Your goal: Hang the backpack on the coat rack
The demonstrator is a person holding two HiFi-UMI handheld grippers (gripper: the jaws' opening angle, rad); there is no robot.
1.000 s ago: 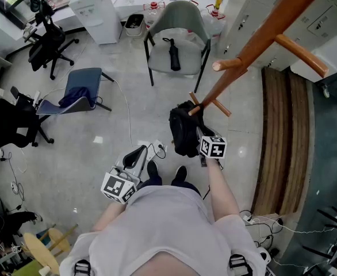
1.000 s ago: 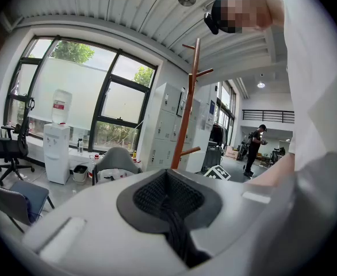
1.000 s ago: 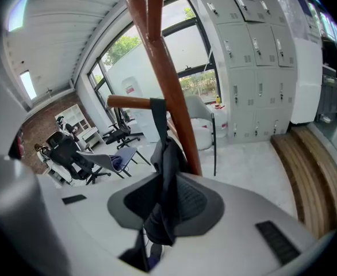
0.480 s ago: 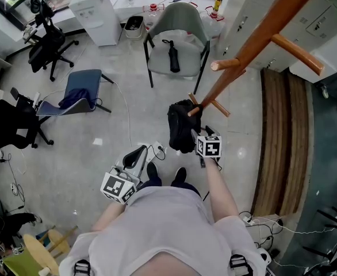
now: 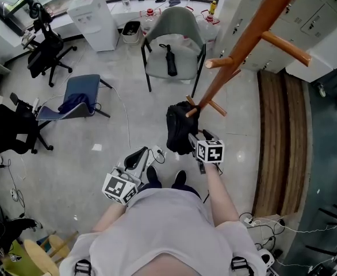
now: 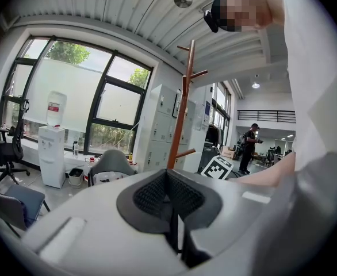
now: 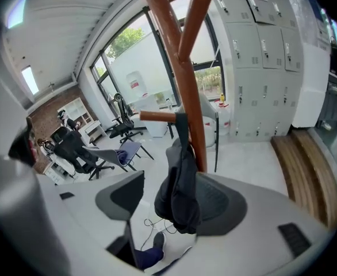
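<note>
We wear a white shirt (image 5: 163, 229) with short sleeves, dark blue trousers (image 7: 147, 259) and black shoes (image 5: 180, 176). Black straps (image 5: 83, 265) sit by our shoulders (one on each side). Our left tool (image 5: 137, 157) is pale grey, and its cube (image 5: 119, 187) has black-and-white squares.

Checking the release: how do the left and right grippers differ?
The left gripper has jaws together, empty; the right gripper has jaws opening, the hanging backpack between them, ungripped. The left sits near the person's waist; the right is out by the backpack. Both carry marker cubes.
</note>
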